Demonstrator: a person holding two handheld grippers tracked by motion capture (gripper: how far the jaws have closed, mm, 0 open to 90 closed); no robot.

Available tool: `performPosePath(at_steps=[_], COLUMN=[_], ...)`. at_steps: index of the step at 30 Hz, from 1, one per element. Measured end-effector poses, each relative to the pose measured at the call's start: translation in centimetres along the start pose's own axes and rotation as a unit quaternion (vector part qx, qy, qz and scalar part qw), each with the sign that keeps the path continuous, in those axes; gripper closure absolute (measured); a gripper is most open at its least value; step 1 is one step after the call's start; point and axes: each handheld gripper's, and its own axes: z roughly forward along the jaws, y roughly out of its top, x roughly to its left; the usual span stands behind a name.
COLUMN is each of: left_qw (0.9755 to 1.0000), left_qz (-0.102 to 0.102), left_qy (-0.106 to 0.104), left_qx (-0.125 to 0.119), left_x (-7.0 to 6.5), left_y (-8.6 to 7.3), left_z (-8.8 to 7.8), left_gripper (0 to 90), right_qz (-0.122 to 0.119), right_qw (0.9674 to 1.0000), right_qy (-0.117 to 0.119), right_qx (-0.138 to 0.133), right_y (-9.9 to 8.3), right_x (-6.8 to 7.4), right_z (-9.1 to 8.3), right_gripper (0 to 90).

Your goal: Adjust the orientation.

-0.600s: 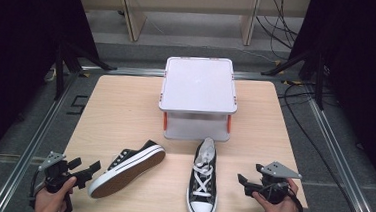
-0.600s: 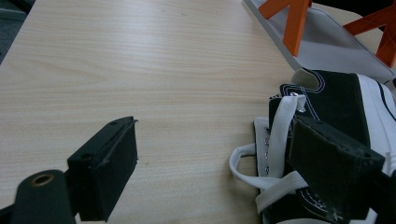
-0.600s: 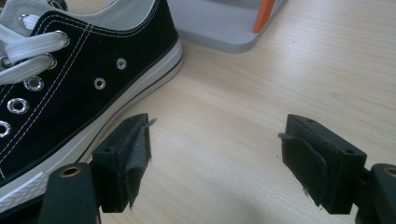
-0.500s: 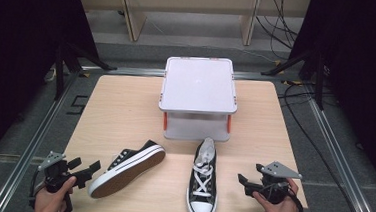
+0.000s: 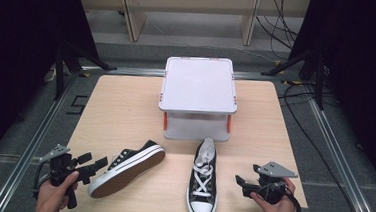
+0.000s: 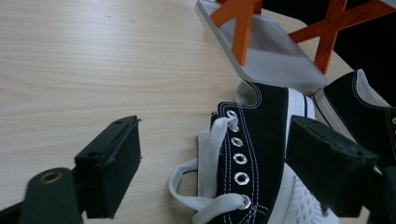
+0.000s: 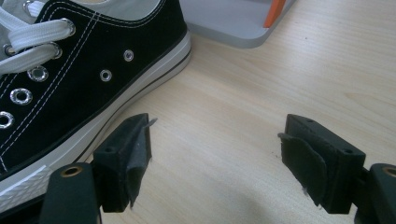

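Note:
Two black canvas sneakers with white laces and soles lie near the table's front. The left sneaker (image 5: 127, 167) lies on its side, and the right sneaker (image 5: 202, 179) stands upright with its toe toward the front edge. My left gripper (image 5: 91, 163) is open just left of the tipped sneaker; in the left gripper view that sneaker (image 6: 261, 140) lies ahead between the spread jaws of my left gripper (image 6: 215, 135), untouched. My right gripper (image 5: 243, 180) is open to the right of the upright sneaker (image 7: 70, 79). Bare wood shows between the jaws of my right gripper (image 7: 219, 133).
A white lidded box (image 5: 198, 96) with orange clips stands mid-table behind the shoes; box (image 6: 271, 51), box (image 7: 233, 18). The wooden table (image 5: 120, 111) has bare room to the left and right of the box. Dark stands and cables surround the table.

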Motion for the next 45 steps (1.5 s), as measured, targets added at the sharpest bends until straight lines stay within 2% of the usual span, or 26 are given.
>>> performPosePath(at_steps=[1, 2, 3, 4, 5, 7, 11, 12, 15, 17, 18, 20, 22, 23, 28, 30, 31, 32, 33, 35, 36, 38, 42, 44, 45], left_qw=[0.9999, 0.9998, 0.9998, 0.9996, 0.9996, 0.9993, 0.9987, 0.9985, 0.9973, 0.9972, 0.9975, 0.9969, 0.9965, 0.9956, 0.9947, 0.9946, 0.9945, 0.9945, 0.9941, 0.9936, 0.9925, 0.9921, 0.9891, 0.9876, 0.9876], left_qz=[-0.005, -0.008, -0.008, -0.008, -0.009, -0.002, 0.004, 0.005, 0.004, 0.011, 0.013, 0.021, 0.024, 0.025, 0.035, 0.041, 0.042, 0.042, 0.041, 0.041, 0.041, 0.044, 0.046, 0.059, 0.059], left_qy=[-0.007, -0.014, -0.014, -0.016, -0.025, -0.023, -0.021, -0.022, -0.038, -0.03, -0.032, -0.027, -0.034, -0.043, -0.054, -0.056, -0.054, -0.054, -0.065, -0.072, -0.08, -0.082, -0.106, -0.111, -0.111], left_qx=[0.006, 0.01, 0.01, 0.021, 0.014, 0.031, 0.047, 0.051, 0.063, 0.067, 0.062, 0.071, 0.072, 0.079, 0.08, 0.078, 0.079, 0.079, 0.077, 0.077, 0.083, 0.084, 0.091, 0.094, 0.094], left_x=[0.0, -0.1, -0.1, -0.2, -0.4, -0.7, -0.9, -1.0, -1.3, -1.7, -1.8, -2.0, -2.3, -2.5, -2.9, -3.0, -3.1, -3.1, -3.1, -3.3, -3.5, -3.6, -3.8, -4.3, -4.3], left_y=[0.0, 0.1, 0.1, 0.2, 0.1, 0.3, 0.4, 0.3, 0.0, 0.0, -0.1, 0.0, -0.2, -0.4, -0.6, -0.5, -0.4, -0.4, -0.5, -0.6, -0.8, -0.9, -1.2, -1.4, -1.4], left_z=[0.3, 0.3, 0.3, 0.4, 0.6, 0.9, 1.6, 1.7, 1.8, 1.7, 1.8, 1.6, 1.7, 1.8, 1.7, 1.7, 1.5, 1.5, 1.5, 1.5, 1.5, 1.4, 1.6, 1.5, 1.5], left_gripper=[20.3, 21.2, 21.6, 21.6, 22.8, 23.6, 24.5, 24.7, 24.2, 23.8, 23.6, 22.1, 20.6, 18.6, 18.5, 22.1, 29.3, 31.4, 31.4, 32.3, 33.6, 34.4, 35.2, 40.7, 41.6], right_qz=[0.005, 0.013, 0.013, 0.003, 0.011, 0.005, -0.004, -0.001, -0.002, -0.004, -0.013, -0.004, -0.005, -0.01, -0.007, -0.004, -0.01, -0.01, -0.009, -0.011, -0.011, -0.01, -0.014, -0.012, -0.012], right_qw=[0.9999, 0.9999, 0.9999, 1.0, 0.9999, 0.9999, 1.0, 0.9999, 0.9999, 0.9999, 0.9999, 0.9998, 0.9998, 0.9998, 0.9998, 0.9998, 0.9998, 0.9998, 0.9998, 0.9998, 0.9997, 0.9998, 0.9998, 0.9997, 0.9997], right_qy=[0.01, 0.006, 0.006, 0.008, 0.006, 0.009, 0.003, 0.013, 0.012, 0.012, 0.009, 0.019, 0.02, 0.016, 0.019, 0.02, 0.017, 0.017, 0.018, 0.017, 0.018, 0.017, 0.015, 0.018, 0.018], right_qx=[0.001, 0.002, 0.002, 0.002, 0.0, 0.001, 0.0, 0.005, 0.005, 0.007, 0.003, 0.008, 0.007, 0.007, 0.007, 0.007, 0.007, 0.007, 0.008, 0.007, 0.009, 0.01, 0.006, 0.008, 0.008], right_y=[0.0, 0.0, 0.0, 0.0, 0.0, 0.0, 0.0, 0.0, 0.1, 0.1, 0.1, 0.1, 0.1, 0.1, 0.1, 0.1, 0.1, 0.1, 0.1, 0.1, 0.1, 0.1, 0.1, 0.1, 0.1], right_x=[0.0, 0.1, 0.1, -0.1, 0.1, 0.1, 0.2, 0.2, 0.3, 0.3, 0.3, 0.5, 0.5, 0.4, 0.5, 0.6, 0.5, 0.5, 0.5, 0.5, 0.5, 0.5, 0.5, 0.6, 0.6], right_z=[0.2, 0.1, 0.1, 0.2, 0.1, 0.2, 0.1, 0.2, 0.2, 0.2, 0.2, 0.1, 0.1, 0.3, 0.2, 0.1, 0.3, 0.3, 0.3, 0.3, 0.3, 0.3, 0.1, 0.1, 0.1], right_gripper=[25.5, 25.5, 25.5, 25.5, 25.5, 25.5, 25.6, 25.6, 26.0, 26.0, 26.1, 26.2, 26.3, 26.2, 26.3, 26.3, 26.3, 26.3, 26.3, 26.3, 26.3, 26.3, 26.3, 26.3, 26.3])
